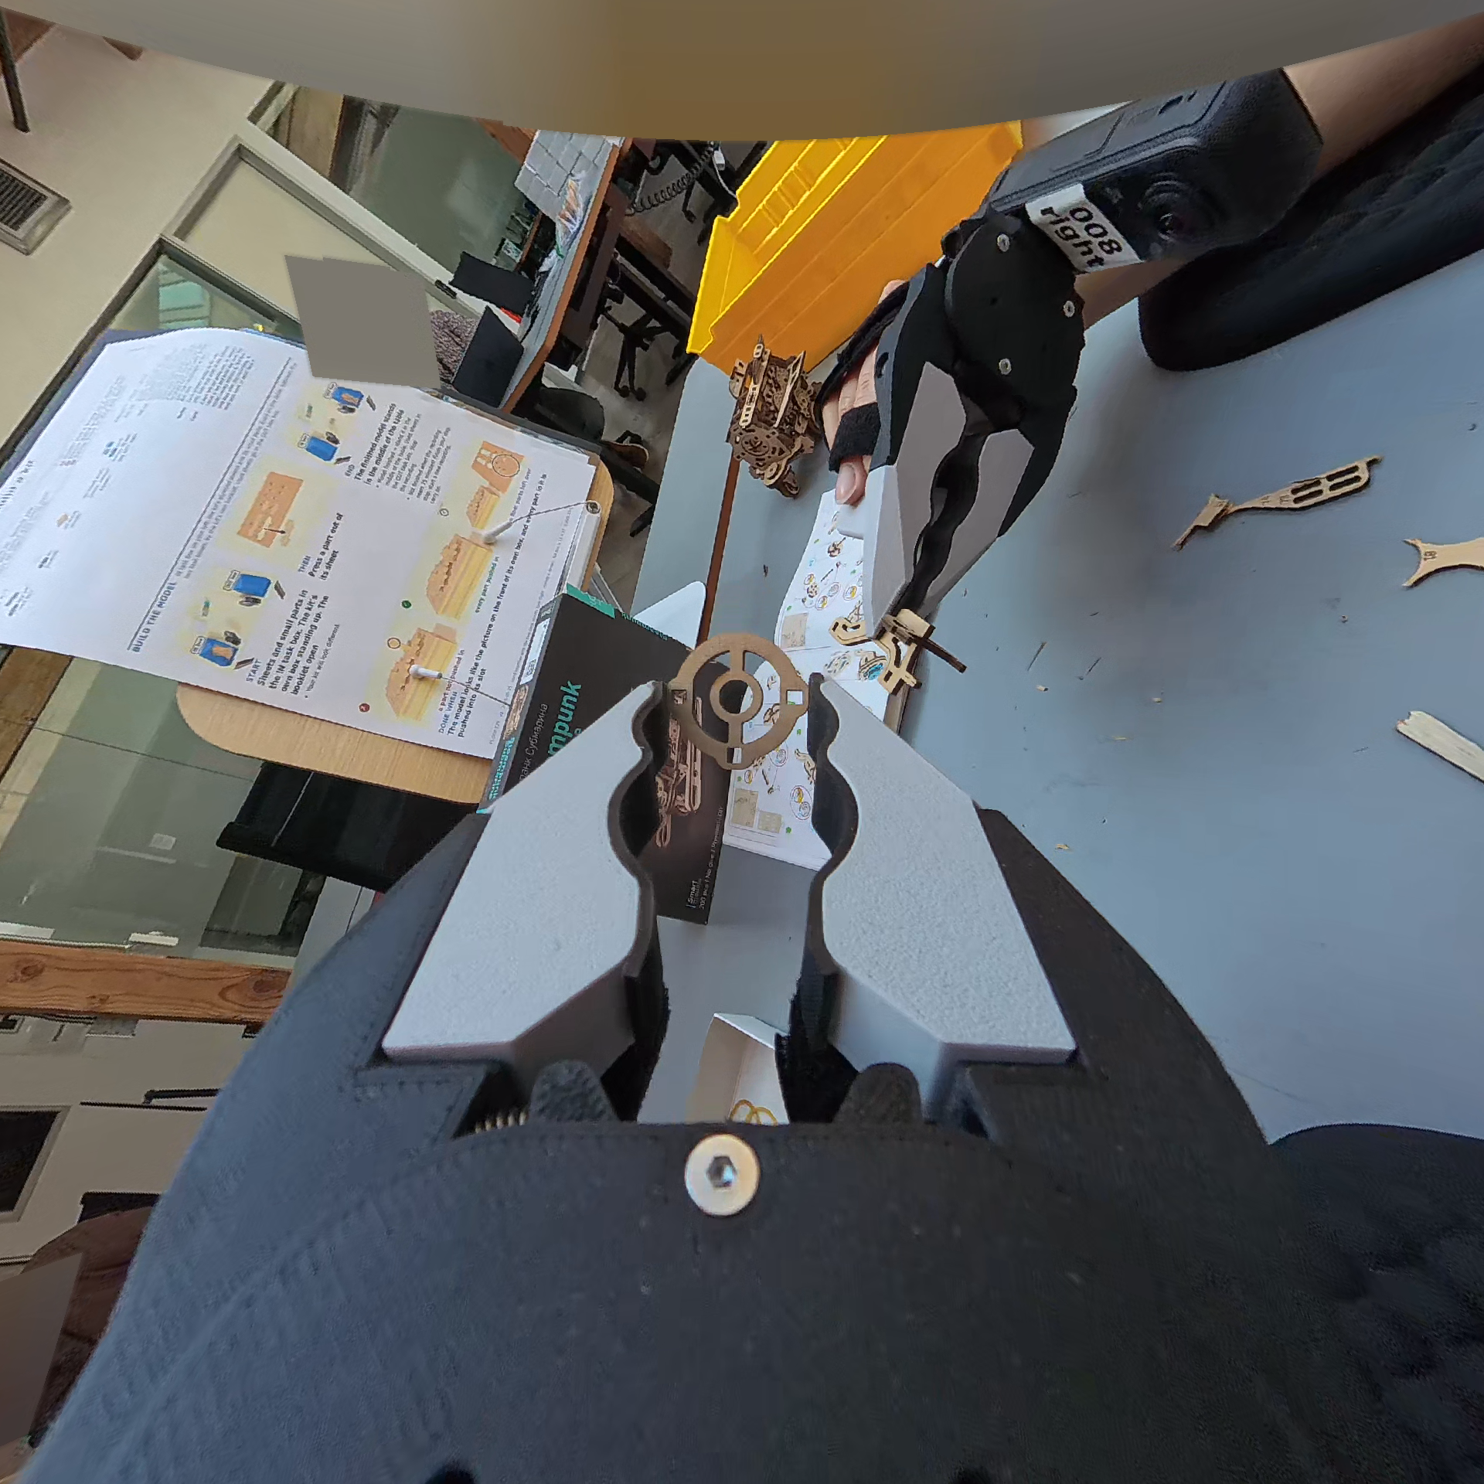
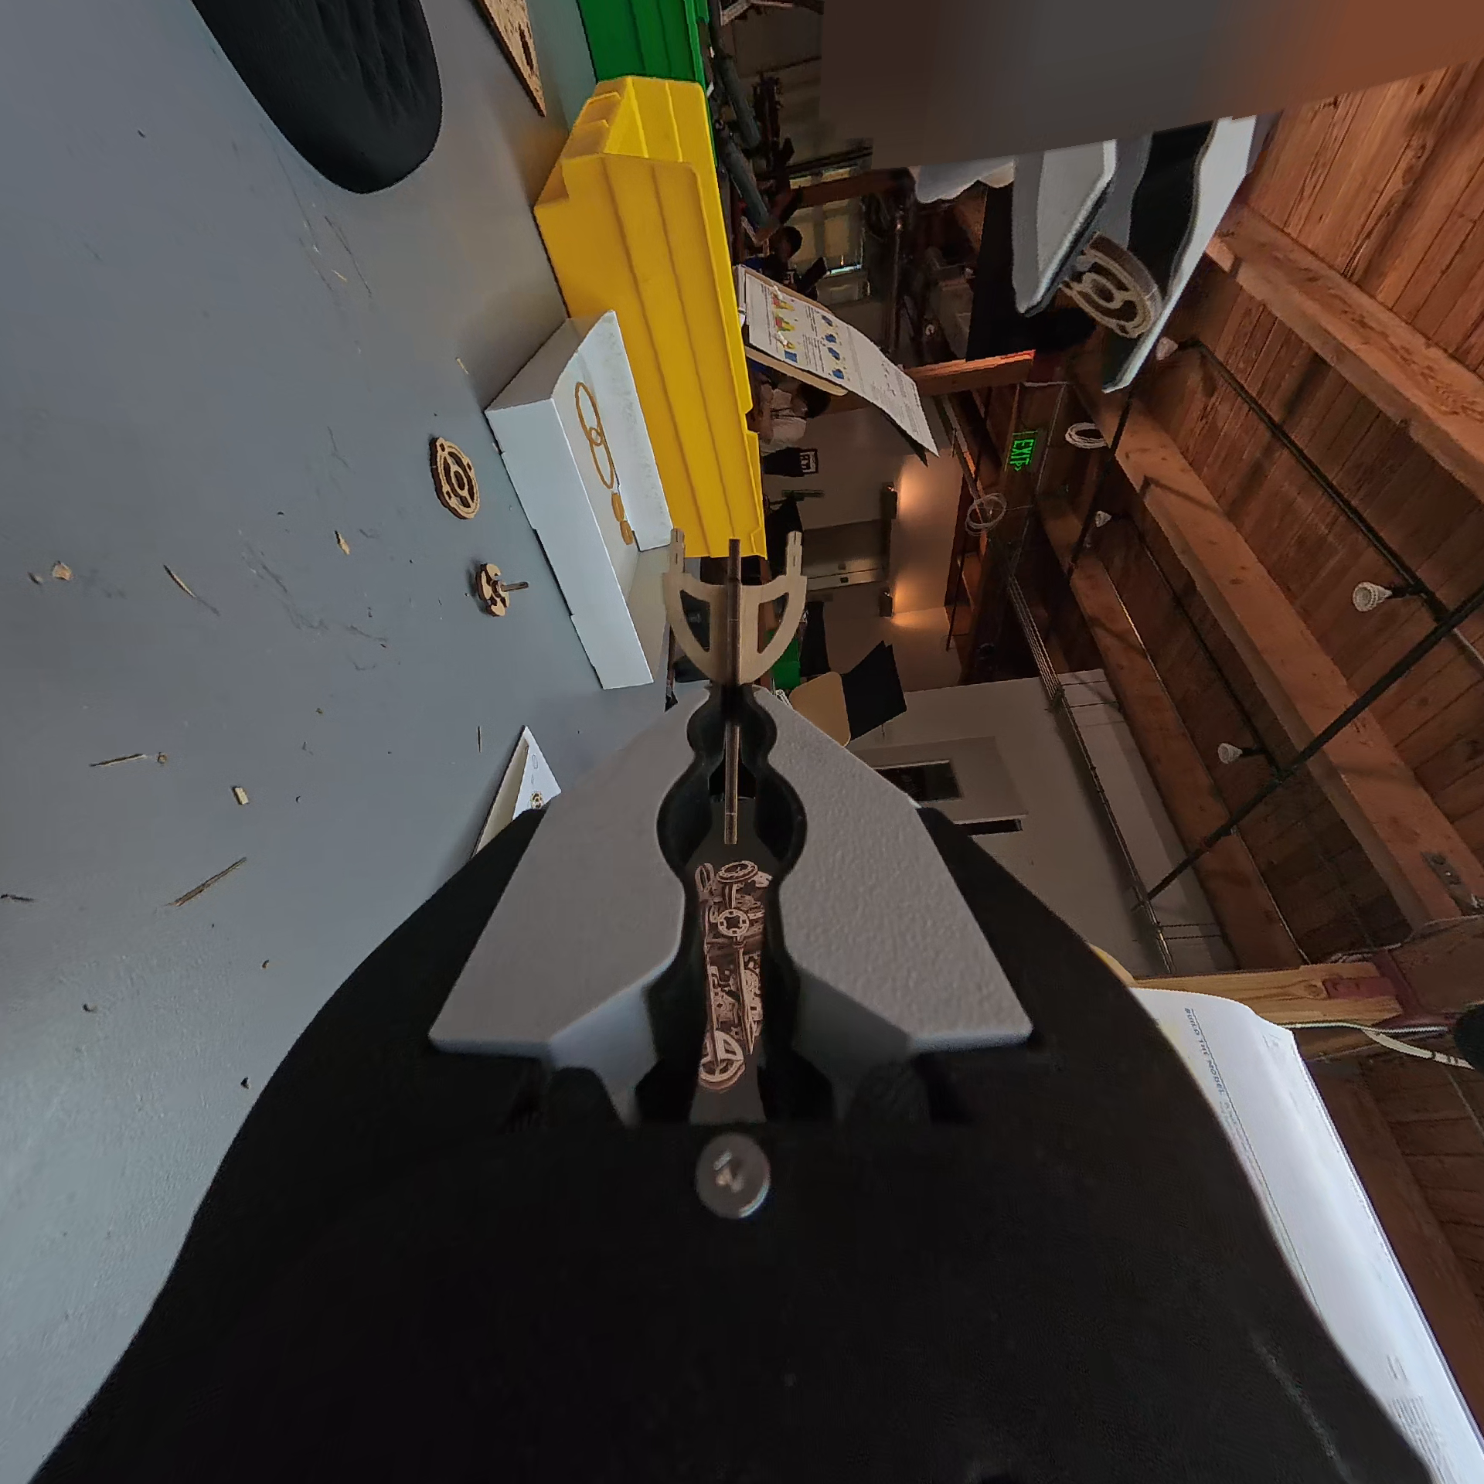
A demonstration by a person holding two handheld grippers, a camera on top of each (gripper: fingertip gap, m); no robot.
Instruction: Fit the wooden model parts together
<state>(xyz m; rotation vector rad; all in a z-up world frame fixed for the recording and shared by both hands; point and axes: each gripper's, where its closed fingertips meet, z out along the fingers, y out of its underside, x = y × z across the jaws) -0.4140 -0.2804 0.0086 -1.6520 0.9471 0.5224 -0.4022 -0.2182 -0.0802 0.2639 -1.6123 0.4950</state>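
Note:
My left gripper point(image 1: 737, 689) is shut on a round wooden ring part point(image 1: 737, 697) with a centre hole, held above the grey table. My right gripper point(image 2: 732, 692) is shut on a small wooden cross-shaped assembly point(image 2: 732, 618), a curved fork piece with a thin rod through it. In the left wrist view the right gripper point(image 1: 903, 614) holds that assembly point(image 1: 907, 642) just right of and beyond the ring, a short gap apart. The left gripper with the ring point(image 2: 1112, 293) shows far off at the upper right of the right wrist view.
On the grey table point(image 1: 1204, 723) lie loose wooden pieces point(image 1: 1285, 494), a wooden disc point(image 2: 456, 478), a small wheel on a peg point(image 2: 494, 589), a white box point(image 2: 562, 498), an instruction leaflet point(image 1: 811, 578), a dark kit box point(image 1: 610, 723), a yellow bin point(image 1: 835, 233) and a built wooden model point(image 1: 767, 417). Tip to tip, the grippers are about 12 centimeters apart.

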